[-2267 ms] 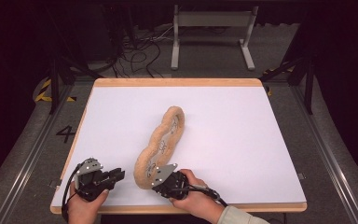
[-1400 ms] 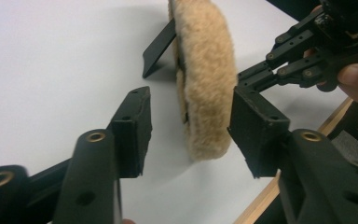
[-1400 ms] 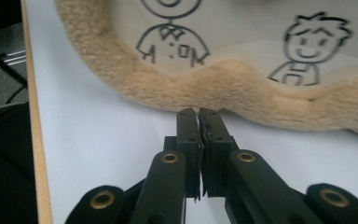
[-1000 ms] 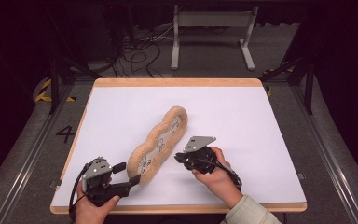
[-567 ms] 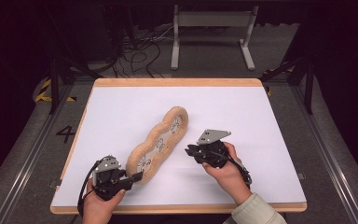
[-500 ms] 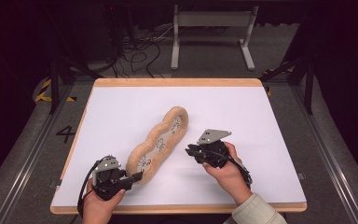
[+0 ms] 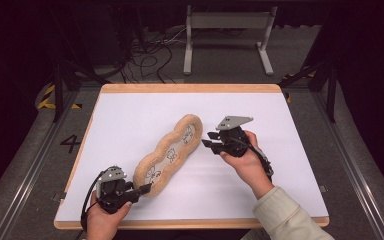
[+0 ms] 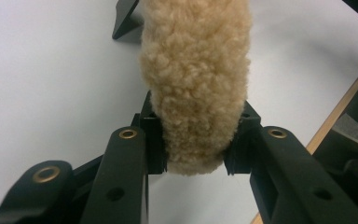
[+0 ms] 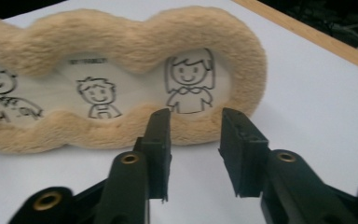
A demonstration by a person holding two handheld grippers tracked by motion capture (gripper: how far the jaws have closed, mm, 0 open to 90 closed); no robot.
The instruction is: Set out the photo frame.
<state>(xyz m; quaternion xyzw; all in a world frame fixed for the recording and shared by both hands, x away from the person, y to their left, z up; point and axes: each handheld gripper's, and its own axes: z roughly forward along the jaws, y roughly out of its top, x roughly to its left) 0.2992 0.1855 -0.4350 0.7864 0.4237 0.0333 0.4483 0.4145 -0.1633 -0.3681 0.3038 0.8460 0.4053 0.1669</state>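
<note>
A tan plush picture frame (image 7: 170, 155) with three windows of cartoon figures stands on its long edge across the white board. Its picture side (image 9: 121, 46) faces my right gripper. My left gripper (image 7: 145, 189) is shut on the frame's near end; its jaws have just been closing, and the pads press into the fleece (image 8: 196, 70) from both sides. My right gripper (image 7: 207, 141) hovers to the right of the frame's far end. Its jaws have just been opening, with nothing between them (image 9: 193, 135).
The white board (image 7: 130, 110) has a wooden rim and lies on a grey floor. A metal stand (image 7: 227, 20) and loose cables (image 7: 150, 50) sit beyond its far edge. A jaw tip of the other gripper (image 8: 126, 18) shows past the frame.
My left gripper closed on the frame's near end. My right gripper let go of the far end, opened, and drew off to the right and up.
</note>
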